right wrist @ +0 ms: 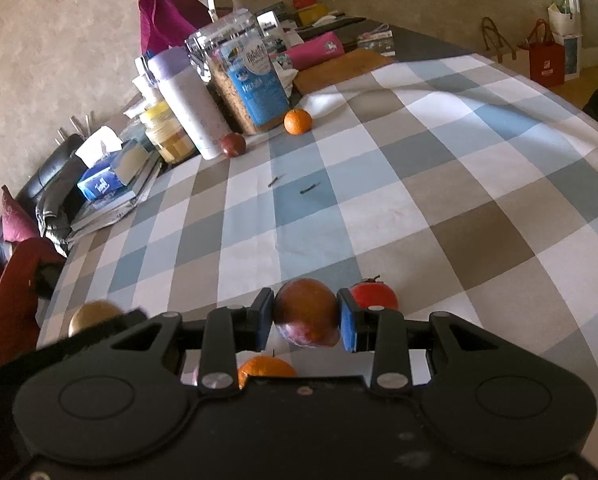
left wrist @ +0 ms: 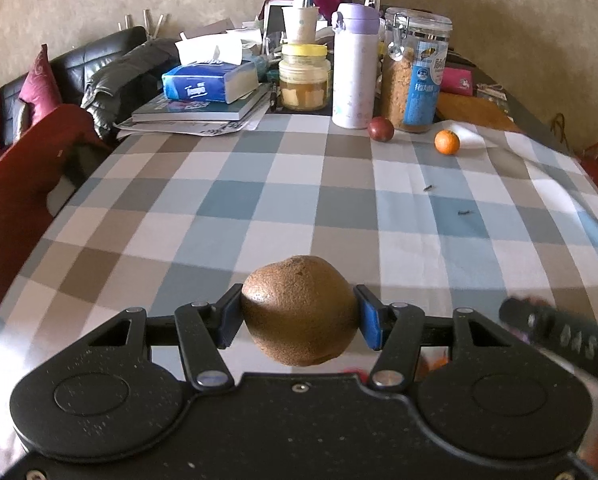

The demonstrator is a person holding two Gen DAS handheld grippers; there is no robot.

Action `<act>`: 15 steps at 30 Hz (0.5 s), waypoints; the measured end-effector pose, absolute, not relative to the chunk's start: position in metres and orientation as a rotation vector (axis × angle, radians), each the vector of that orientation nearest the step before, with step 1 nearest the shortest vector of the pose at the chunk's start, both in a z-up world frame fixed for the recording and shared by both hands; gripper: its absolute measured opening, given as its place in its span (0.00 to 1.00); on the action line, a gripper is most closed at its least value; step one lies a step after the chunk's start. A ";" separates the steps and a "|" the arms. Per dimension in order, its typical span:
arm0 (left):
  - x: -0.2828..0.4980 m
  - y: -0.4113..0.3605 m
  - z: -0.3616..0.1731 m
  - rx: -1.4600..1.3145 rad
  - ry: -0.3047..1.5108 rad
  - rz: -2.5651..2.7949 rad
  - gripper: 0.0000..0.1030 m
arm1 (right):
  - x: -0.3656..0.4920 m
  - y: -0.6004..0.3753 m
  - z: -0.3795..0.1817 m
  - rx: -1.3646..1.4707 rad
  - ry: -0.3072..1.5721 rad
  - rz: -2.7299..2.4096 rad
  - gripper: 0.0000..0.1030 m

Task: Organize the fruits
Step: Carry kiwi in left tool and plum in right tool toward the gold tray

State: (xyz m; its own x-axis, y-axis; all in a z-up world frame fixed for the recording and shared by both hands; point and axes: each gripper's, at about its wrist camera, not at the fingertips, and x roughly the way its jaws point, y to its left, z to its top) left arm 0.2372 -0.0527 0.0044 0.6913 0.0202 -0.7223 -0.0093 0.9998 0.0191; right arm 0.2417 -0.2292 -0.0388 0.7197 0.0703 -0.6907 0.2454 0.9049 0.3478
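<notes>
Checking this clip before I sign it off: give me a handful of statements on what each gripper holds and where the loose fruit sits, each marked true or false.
1. The left gripper holds a brown kiwi between its fingers. True.
2. The right gripper is empty. False: its fingers clamp a reddish mango.
3. A small orange lies on the checked tablecloth near the tall food jar. True.
4. The dark red fruit sits on top of the tissue box. False: it lies on the cloth by the white bottle.
5. A red tomato lies just past the right gripper's fingers. True.
</notes>
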 end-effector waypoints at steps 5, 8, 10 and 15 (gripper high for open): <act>0.206 -0.038 0.013 0.013 0.817 -0.017 0.60 | 0.241 -0.232 -0.036 0.460 0.768 -0.090 0.35; 0.185 -0.031 0.015 0.006 0.831 -0.046 0.60 | 0.238 -0.231 -0.034 0.460 0.756 -0.084 0.35; 0.171 -0.027 0.016 0.004 0.839 -0.062 0.60 | 0.237 -0.230 -0.032 0.453 0.750 -0.084 0.35; 0.145 -0.018 0.015 -0.022 0.857 -0.090 0.60 | 0.233 -0.228 -0.028 0.447 0.738 -0.067 0.35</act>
State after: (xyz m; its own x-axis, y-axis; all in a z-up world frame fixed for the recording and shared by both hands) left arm 0.1448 -0.0176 0.0151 0.6514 -0.0880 -0.7536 0.0699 0.9960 -0.0559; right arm 0.2326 -0.2283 -0.0283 0.7424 0.0956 -0.6631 0.2137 0.9043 0.3697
